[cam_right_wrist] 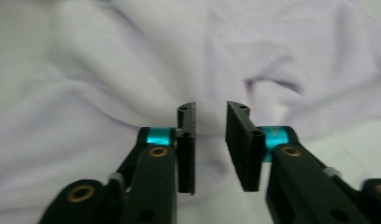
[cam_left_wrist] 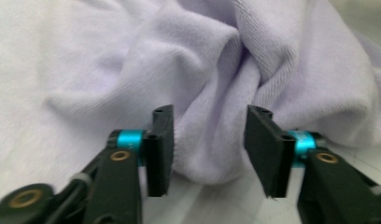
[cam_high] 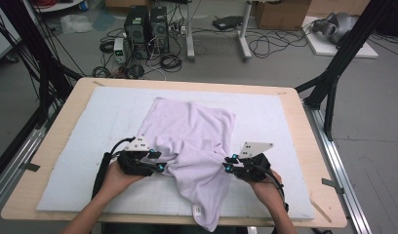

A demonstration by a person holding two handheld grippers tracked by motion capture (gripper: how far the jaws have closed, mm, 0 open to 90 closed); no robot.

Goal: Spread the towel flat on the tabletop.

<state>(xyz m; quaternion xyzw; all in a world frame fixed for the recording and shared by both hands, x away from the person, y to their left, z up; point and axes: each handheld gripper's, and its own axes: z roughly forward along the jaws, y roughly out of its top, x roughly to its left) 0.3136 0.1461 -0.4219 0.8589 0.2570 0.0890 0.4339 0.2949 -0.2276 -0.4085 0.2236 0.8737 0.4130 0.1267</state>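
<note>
On the white mat [cam_high: 65, 161] of the wooden table [cam_high: 55, 131], the high view shows a crumpled pale lilac knit cloth [cam_high: 192, 136] lying with its long axis from the far edge toward the person, its near corner hanging past the table edge. The left gripper [cam_high: 158, 162] and right gripper [cam_high: 228, 165] flank it, each just beside its side edge and pointing inward, about equally near.

Left gripper view: the jaws stand apart, a rounded fold of the cloth [cam_left_wrist: 212, 140] lying between them, unpinched.

Right gripper view: the jaws stand narrowly apart, the cloth [cam_right_wrist: 132, 79] straight ahead; nothing looks clamped.
</note>
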